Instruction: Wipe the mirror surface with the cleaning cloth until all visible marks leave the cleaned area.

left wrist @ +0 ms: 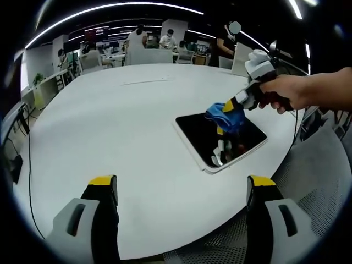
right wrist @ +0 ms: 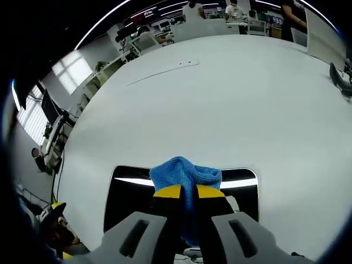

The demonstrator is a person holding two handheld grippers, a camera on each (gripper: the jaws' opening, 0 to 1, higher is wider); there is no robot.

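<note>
A rectangular mirror (left wrist: 203,135) with a white frame lies flat on the white table (left wrist: 121,121), at the table's right side in the left gripper view. A person's hand holds my right gripper (left wrist: 228,113) over it, shut on a blue cleaning cloth (left wrist: 225,115) that rests on the mirror's far part. In the right gripper view the blue cloth (right wrist: 184,173) bunches between the yellow-tipped jaws of my right gripper (right wrist: 188,192), above the dark mirror (right wrist: 129,198). My left gripper (left wrist: 181,184) hangs open over the table's near edge, apart from the mirror.
Grey chairs (left wrist: 319,170) stand by the table's right edge. Desks, monitors and several people (left wrist: 165,39) fill the far background. A dark cable (left wrist: 25,165) hangs at the left beyond the table. A dark object (right wrist: 341,77) lies at the table's far right.
</note>
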